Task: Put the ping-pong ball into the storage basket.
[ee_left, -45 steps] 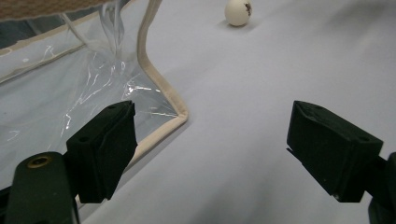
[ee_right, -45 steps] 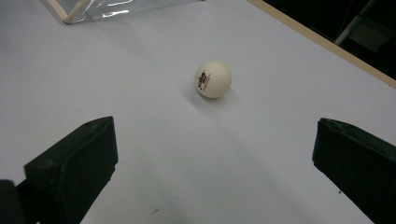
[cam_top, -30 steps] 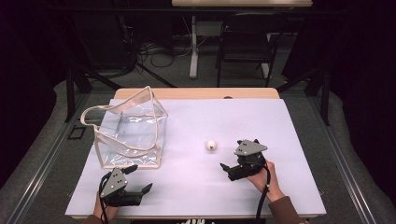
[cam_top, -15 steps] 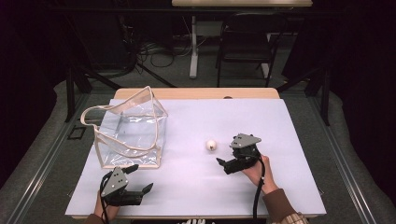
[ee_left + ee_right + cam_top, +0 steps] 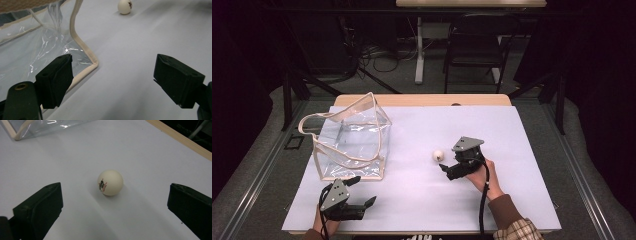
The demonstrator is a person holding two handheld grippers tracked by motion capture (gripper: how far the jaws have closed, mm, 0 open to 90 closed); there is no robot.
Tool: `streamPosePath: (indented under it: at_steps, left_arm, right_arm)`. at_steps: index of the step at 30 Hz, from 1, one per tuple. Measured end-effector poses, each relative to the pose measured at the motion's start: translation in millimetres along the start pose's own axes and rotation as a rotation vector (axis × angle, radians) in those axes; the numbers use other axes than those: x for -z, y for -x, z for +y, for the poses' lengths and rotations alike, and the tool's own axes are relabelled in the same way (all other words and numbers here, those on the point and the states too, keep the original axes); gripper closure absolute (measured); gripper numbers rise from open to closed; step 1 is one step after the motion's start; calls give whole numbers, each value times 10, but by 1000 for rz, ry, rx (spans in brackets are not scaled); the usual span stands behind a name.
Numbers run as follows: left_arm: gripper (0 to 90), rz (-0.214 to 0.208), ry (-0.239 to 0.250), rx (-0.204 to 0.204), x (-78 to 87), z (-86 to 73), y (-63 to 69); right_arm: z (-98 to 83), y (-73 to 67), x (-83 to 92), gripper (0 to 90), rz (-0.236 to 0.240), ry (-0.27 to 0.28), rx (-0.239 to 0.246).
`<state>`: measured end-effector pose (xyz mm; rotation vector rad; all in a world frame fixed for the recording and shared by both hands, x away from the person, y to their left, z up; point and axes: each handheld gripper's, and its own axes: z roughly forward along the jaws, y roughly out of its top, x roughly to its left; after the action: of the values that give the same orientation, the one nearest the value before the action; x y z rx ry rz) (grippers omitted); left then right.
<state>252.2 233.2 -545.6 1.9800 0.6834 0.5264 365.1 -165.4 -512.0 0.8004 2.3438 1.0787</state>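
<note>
Ball [image 5: 110, 182] sits bare on the white surface [image 5: 422, 200], right of the clear bag [image 5: 352, 142] and well apart from it. My right gripper [image 5: 446, 167] is just beside the ball, jaws wide open, ball centred ahead between them, no contact. Small printed mark on the ball faces my right camera. My left gripper [image 5: 362, 192] rests at the near edge, just in front of the bag's corner, jaws wide open, holding nothing.
</note>
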Motion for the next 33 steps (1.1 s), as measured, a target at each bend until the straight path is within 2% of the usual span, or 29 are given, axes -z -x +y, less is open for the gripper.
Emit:
streamPosePath:
  at_steps: [7, 19, 33]
  left_arm:
    - [161, -1, 1, -3, 1, 1, -1]
    - [162, -1, 3, -2, 2, 1, 0]
    - [161, -4, 4, -1, 2, 1, -1]
  right_arm:
    - [42, 25, -73, 0, 15, -2, -12]
    - [96, -9, -274, 0, 39, -29, -12]
    - [101, -5, -464, 0, 54, -53, -51]
